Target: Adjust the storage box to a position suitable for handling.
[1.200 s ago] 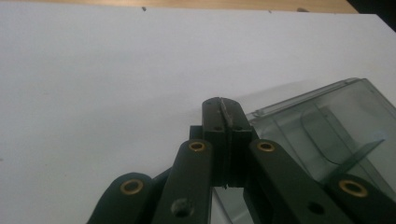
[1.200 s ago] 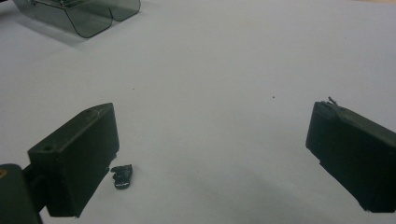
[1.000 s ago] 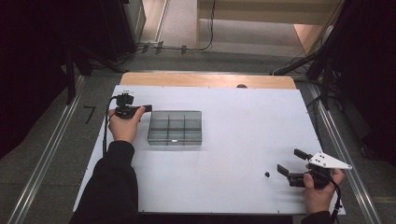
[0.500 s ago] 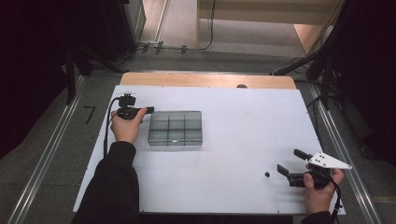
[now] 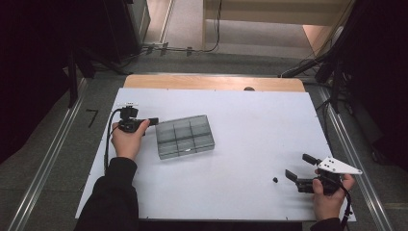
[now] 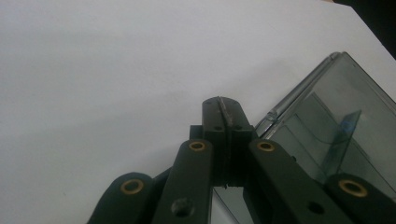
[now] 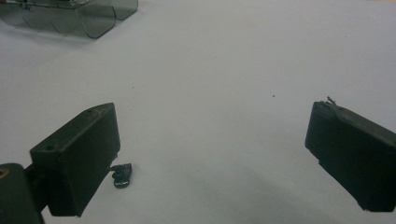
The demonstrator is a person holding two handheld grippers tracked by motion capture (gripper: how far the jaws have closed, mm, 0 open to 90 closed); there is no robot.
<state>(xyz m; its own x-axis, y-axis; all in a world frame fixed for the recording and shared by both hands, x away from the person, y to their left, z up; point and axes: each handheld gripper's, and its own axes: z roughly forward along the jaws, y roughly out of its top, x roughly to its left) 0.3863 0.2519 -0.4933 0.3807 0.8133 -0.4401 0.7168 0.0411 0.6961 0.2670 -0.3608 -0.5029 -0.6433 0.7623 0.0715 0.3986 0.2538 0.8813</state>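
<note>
A clear smoky compartment box (image 5: 185,136) lies askew on the white table (image 5: 250,120), left of centre. My left gripper (image 5: 153,121) is shut with nothing in it, and its tip sits at the box's far left corner. In the left gripper view the shut jaws (image 6: 223,105) lie against the box's edge (image 6: 327,121). My right gripper (image 5: 298,166) rests near the front right edge, open and holding nothing. A small black piece (image 5: 275,180) lies on the table just left of it. In the right gripper view this piece (image 7: 122,175) is beside the left jaw of the open gripper (image 7: 212,121).
A wooden strip (image 5: 211,82) runs along the table's far edge, with grey floor and cables beyond. The box (image 7: 70,14) appears far off at the top left of the right gripper view. White surface lies between the box and the right gripper.
My left gripper has moved right, up to the box. The box, square to the table before, has turned so it now lies askew. The right gripper has stayed put.
</note>
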